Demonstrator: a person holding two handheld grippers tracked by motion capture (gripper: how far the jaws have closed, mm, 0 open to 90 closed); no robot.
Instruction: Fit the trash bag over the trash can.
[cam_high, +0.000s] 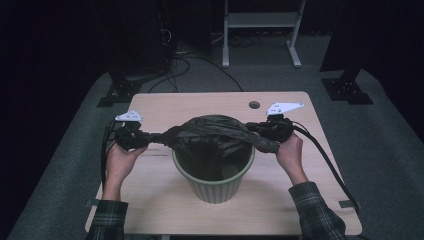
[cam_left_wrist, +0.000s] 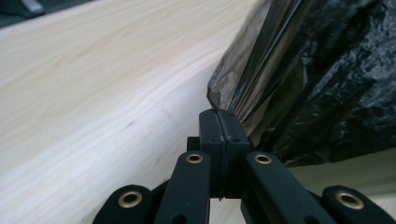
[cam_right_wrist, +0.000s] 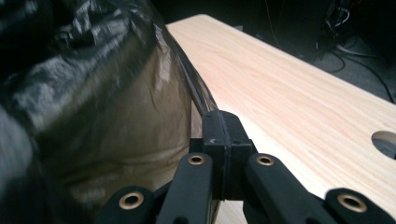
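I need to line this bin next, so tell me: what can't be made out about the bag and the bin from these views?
- High view: the bottom of the green bin is dark and draped by the black bag.
- Left gripper view: the left tongs pinch the bag's edge; the rest runs off the frame.
- Right gripper view: near the right tongs the bag is blurred; the bag's mouth can't be traced.

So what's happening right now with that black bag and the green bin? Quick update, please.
Left gripper and right gripper both shut on the black bag. Bag stretched across the green bin, its middle sagging inside. Nothing in the way.
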